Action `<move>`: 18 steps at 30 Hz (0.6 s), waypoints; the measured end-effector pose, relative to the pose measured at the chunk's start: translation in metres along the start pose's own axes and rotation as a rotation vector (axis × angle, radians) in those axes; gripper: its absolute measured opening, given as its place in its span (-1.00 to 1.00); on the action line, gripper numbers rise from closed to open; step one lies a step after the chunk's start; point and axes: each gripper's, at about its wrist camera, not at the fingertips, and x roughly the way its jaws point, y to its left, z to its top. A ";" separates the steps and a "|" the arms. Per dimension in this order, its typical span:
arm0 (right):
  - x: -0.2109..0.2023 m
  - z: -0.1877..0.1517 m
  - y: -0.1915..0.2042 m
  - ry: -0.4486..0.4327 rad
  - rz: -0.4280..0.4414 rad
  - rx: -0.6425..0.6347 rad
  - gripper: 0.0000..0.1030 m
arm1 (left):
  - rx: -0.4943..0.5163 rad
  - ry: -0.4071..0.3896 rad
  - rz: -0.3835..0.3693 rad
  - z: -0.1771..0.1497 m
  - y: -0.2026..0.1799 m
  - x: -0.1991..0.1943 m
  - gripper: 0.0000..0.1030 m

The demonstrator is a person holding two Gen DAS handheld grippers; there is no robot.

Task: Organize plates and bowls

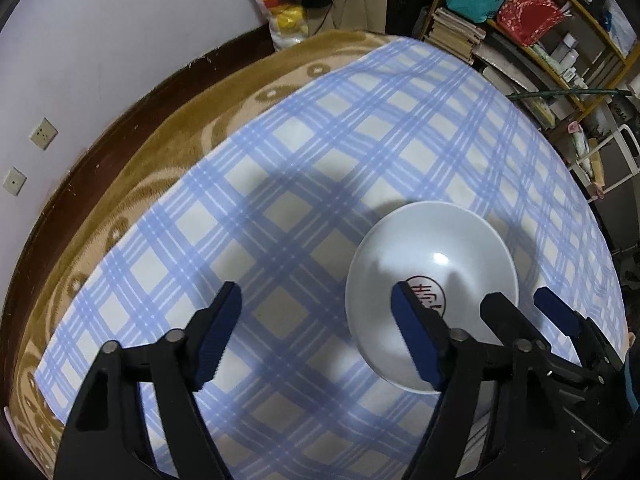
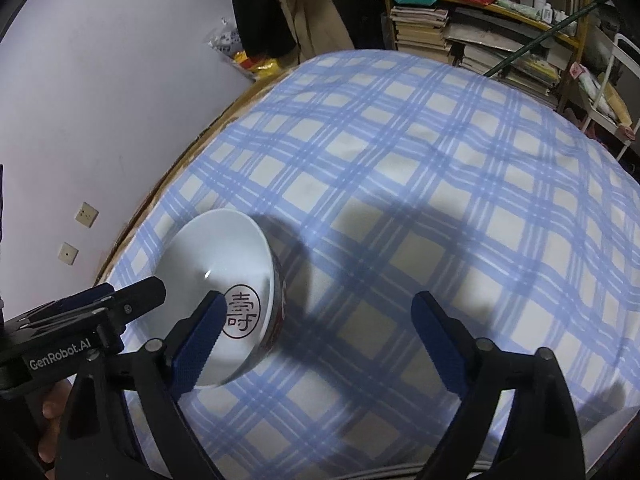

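Tongs, left (image 1: 316, 336) and right (image 2: 316, 344), both wide and empty, flank our bowl (image 1: 430, 280) (upright on the checked surface (image 1: 280, 200)), ready to lift it.

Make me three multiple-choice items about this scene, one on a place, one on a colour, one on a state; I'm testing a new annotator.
1. Where does the white ceramic bowl with the red round emblem sit?
A. on the blue-and-white checked cloth
B. on a shelf
C. on the floor

2. What colour are the pads on the gripper fingers?
A. red
B. dark blue
C. yellow

3. How is the right gripper?
A. shut on the bowl
B. shut on a plate
C. open, holding nothing

Answers: 1 A, the bowl rests on the checked cloth; 2 B, the ribbed pads are dark blue; 3 C, only cloth shows between its spread fingers.
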 end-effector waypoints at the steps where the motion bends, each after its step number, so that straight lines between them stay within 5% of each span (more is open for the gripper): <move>1: 0.003 0.000 0.001 0.006 0.000 -0.003 0.86 | -0.006 0.010 0.001 0.000 0.001 0.003 0.30; 3: 0.007 0.001 0.002 0.013 0.000 -0.006 0.83 | -0.015 0.028 -0.023 0.000 0.003 0.008 0.14; 6: 0.014 0.000 0.001 0.032 0.013 0.015 0.39 | 0.000 0.035 -0.027 -0.001 0.001 0.014 -0.05; 10: 0.025 -0.003 -0.002 0.094 0.053 0.047 0.24 | 0.048 0.022 -0.025 0.000 -0.006 0.017 -0.28; 13: 0.027 -0.003 0.000 0.125 0.101 0.053 -0.09 | 0.039 0.034 -0.067 -0.001 -0.005 0.021 -0.46; 18: 0.028 -0.002 0.008 0.153 0.126 0.050 -0.56 | 0.047 0.023 -0.073 -0.002 -0.013 0.023 -0.56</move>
